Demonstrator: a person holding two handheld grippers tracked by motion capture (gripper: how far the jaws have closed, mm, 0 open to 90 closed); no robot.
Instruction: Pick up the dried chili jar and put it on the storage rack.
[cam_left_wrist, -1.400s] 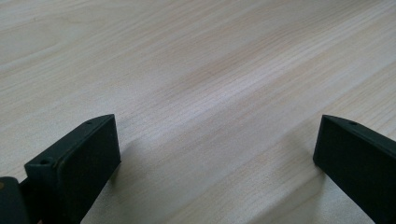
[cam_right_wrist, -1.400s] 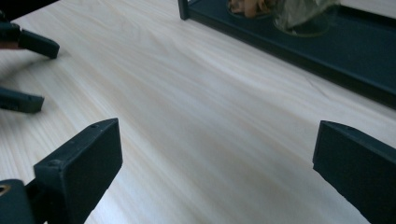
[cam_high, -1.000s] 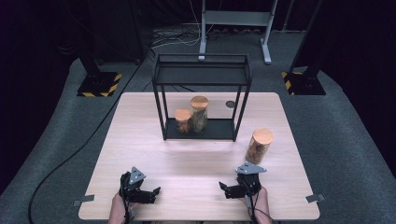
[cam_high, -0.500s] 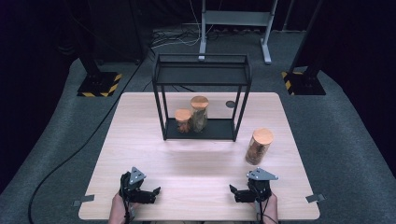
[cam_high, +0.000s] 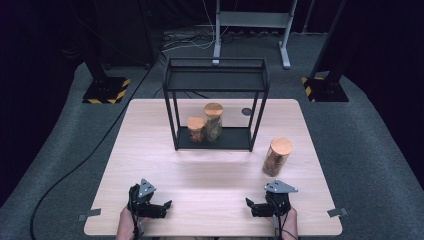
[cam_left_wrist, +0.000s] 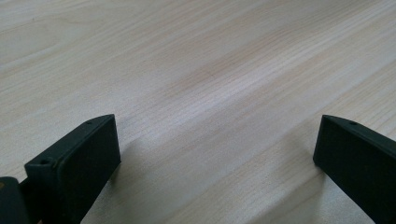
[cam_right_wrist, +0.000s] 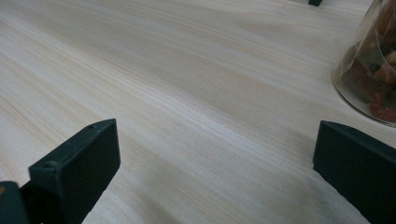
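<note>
A black wire shelf frame (cam_high: 216, 67) stands at the back middle of the wooden table (cam_high: 210, 175). On its low shelf are a short cork-lidded jar (cam_high: 196, 129) and a taller one (cam_high: 213, 121). A third cork-lidded jar (cam_high: 276, 156) stands on the table right of the frame; its glass base (cam_right_wrist: 369, 70) shows in the right gripper view. My left gripper (cam_high: 162, 207) (cam_left_wrist: 217, 140) rests low near the front edge, open and empty. My right gripper (cam_high: 252, 206) (cam_right_wrist: 217, 140) is open and empty too, just in front of the third jar.
A small dark round disc (cam_high: 246, 111) lies on the table behind the frame's right side. Black stands with yellow-striped bases (cam_high: 105, 90) and cables are on the floor beyond the table. Bare wood lies between the two grippers.
My right gripper has shifted a little to the right and back toward the front edge. The left gripper and the jars have stayed put.
</note>
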